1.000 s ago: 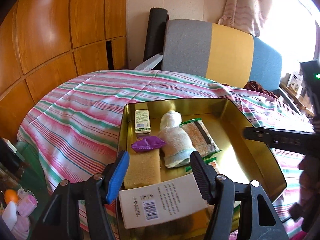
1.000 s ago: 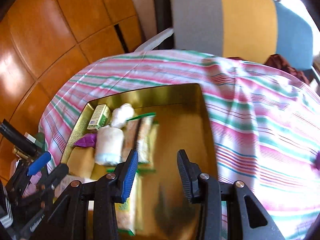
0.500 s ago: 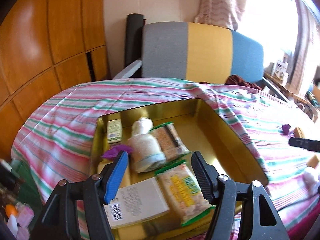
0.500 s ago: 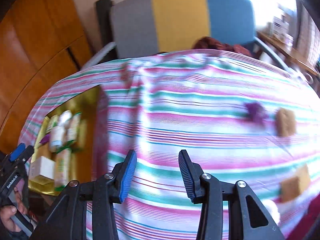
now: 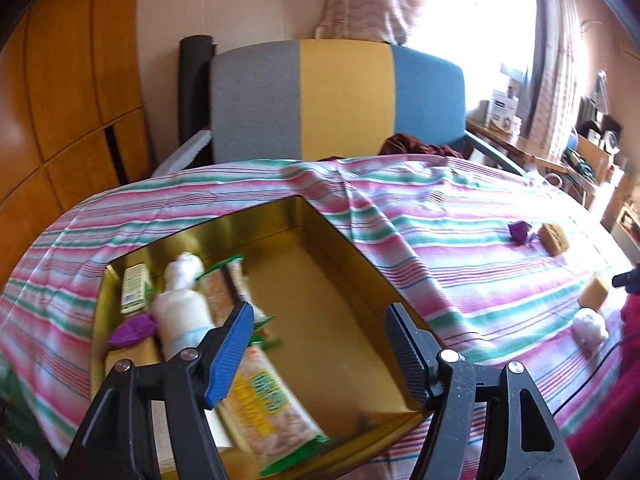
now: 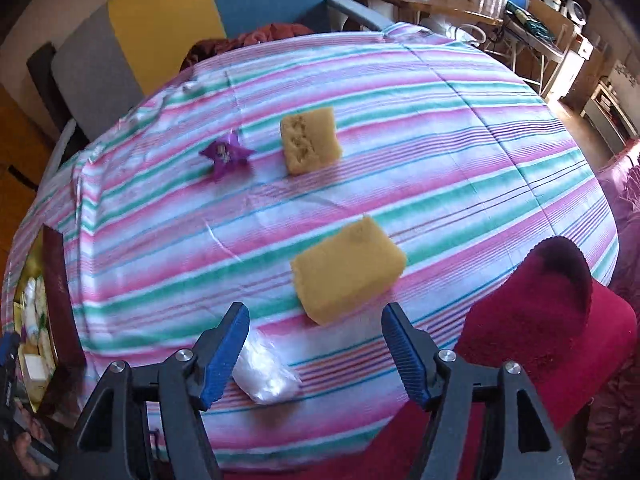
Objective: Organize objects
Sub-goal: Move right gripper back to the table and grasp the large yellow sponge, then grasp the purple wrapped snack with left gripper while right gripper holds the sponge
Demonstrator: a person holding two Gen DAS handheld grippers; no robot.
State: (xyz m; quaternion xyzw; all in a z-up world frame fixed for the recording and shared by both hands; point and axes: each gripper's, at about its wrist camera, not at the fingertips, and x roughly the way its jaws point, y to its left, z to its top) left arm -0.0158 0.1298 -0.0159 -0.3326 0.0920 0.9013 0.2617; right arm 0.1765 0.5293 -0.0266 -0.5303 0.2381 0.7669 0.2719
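The left gripper (image 5: 320, 344) hangs over the shallow gold metal tray (image 5: 360, 264) with its jaws spread wide and nothing between them. Below and to the left of its blue fingertip lie a green-edged snack packet (image 5: 268, 396), a rolled white cloth (image 5: 182, 312), a crumpled purple wrapper (image 5: 132, 330) and a small pale green box (image 5: 134, 288), all packed along the tray's left side. The right half of the tray floor, directly under the open jaws, is bare gold metal.

The right gripper (image 6: 316, 348) is also spread apart and holds nothing. It points across the pink, green and white striped tablecloth (image 6: 440, 160). A yellow rectangular sponge (image 6: 346, 268) lies just ahead of the fingertips, roughly centred between them but not touched by either. A small clear plastic bag (image 6: 266, 376) rests on the cloth just beside the left fingertip, partly under it. Farther off sit a second yellow sponge block (image 6: 310, 144) and, just left of it, a purple star-shaped wrapper (image 6: 226, 156), both well apart from the jaws. A dark red plush slipper (image 6: 548, 312) lies near the right fingertip, at the cloth's edge. The gold tray shows only as a sliver at the far left of the right wrist view.
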